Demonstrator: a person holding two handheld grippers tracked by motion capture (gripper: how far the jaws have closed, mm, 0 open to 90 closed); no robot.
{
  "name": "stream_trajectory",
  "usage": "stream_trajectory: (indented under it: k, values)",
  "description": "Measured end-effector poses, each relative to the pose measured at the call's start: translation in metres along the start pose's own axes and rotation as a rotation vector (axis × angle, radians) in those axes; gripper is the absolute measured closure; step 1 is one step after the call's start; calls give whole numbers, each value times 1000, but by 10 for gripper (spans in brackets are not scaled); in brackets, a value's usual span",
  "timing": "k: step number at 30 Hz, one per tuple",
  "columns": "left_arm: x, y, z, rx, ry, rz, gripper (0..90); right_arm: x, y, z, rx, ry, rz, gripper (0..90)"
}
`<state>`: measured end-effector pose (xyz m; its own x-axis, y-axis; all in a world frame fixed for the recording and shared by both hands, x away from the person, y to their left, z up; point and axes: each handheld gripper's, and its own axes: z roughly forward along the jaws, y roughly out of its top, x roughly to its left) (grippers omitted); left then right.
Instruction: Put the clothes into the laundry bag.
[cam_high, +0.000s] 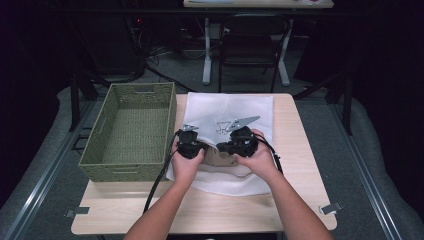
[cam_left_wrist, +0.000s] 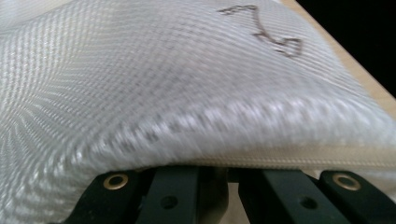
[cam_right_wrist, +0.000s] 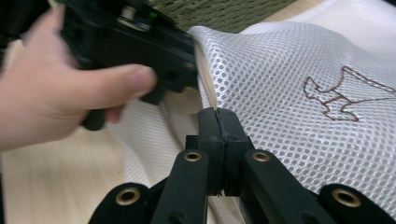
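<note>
Pale wooden table (cam_high: 300, 165): both the left gripper (cam_high: 190, 148) and right gripper (cam_right_wrist: 217, 122) pinch the white mesh laundry bag's (cam_high: 235, 107) near zipper edge; lift evenly, keeping its mouth apart.

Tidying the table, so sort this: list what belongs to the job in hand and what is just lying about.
In the job:
white mesh bag
left tool, shut on the bag's edge
right tool, shut on the bag's edge

Lying about:
green woven basket
black chair
</note>
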<state>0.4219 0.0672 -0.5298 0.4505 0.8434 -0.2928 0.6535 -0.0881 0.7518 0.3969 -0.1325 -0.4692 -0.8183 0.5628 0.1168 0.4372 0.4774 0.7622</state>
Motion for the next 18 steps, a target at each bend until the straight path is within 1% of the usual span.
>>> stream_trajectory:
  k: [1,2,4,5,7,9,11,13,14,17,18]
  values:
    - [1,0,1,6,8,0,877,0,0,0,4,7,-1,900]
    - [3,0,4,0,18,-7,877,0,0,1,10,9,-3,900]
    - [4,-1,5,13,17,-19,873,0,-1,3,31,11,-6,900]
    - [2,-1,4,11,21,-11,862,-1,-2,4,42,13,-5,900]
    - [0,-2,0,24,7,17,789,-3,-4,6,57,19,6,899]
    - [-2,-3,-8,46,-10,37,694,-6,-6,7,65,23,16,899]
    - [-4,-6,-19,68,-31,60,627,-9,-7,7,74,36,33,898]
    - [-5,-11,-29,75,-50,75,577,-10,-8,7,85,45,41,898]
    - [-5,-14,-36,78,-58,92,564,-10,-9,8,89,49,43,898]
    - [-5,-21,-51,79,-79,118,531,-11,-12,12,116,58,42,898]
    - [-5,-22,-54,75,-76,123,525,-10,-13,14,130,60,42,898]
